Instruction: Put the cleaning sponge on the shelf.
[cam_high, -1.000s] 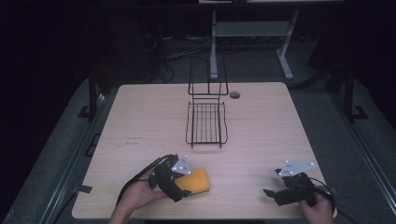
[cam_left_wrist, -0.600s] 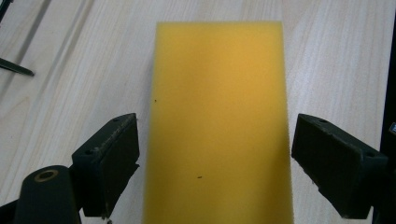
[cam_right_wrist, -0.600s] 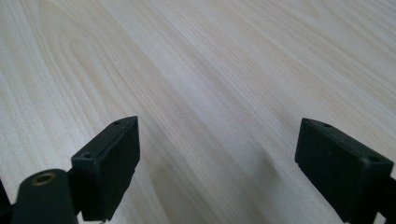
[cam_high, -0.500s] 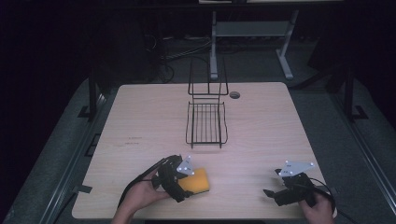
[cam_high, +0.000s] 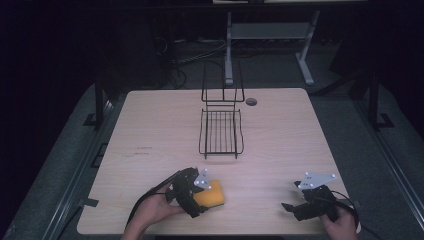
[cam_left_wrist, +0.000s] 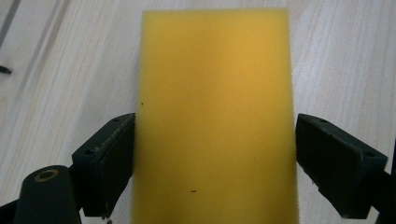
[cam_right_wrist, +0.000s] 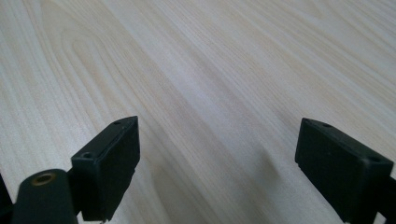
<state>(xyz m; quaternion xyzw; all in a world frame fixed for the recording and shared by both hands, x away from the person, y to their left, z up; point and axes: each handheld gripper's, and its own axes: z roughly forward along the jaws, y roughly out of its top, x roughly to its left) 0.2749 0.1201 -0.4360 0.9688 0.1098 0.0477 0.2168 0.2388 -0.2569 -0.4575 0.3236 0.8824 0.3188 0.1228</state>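
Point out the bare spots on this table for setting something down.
Bare wood lies left and right of the wire rack, and between the sponge and the right gripper. It is crowded at the near left, around the left gripper.

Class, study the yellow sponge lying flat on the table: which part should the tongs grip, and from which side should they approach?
Grip the yellow sponge across its narrow width, on the two long side faces, coming in along its length from the near short end. It is a flat rectangular block, and the left tongs already straddle it this way, jaws open, one beside each long edge. The width probably fits the opening; the length would not.
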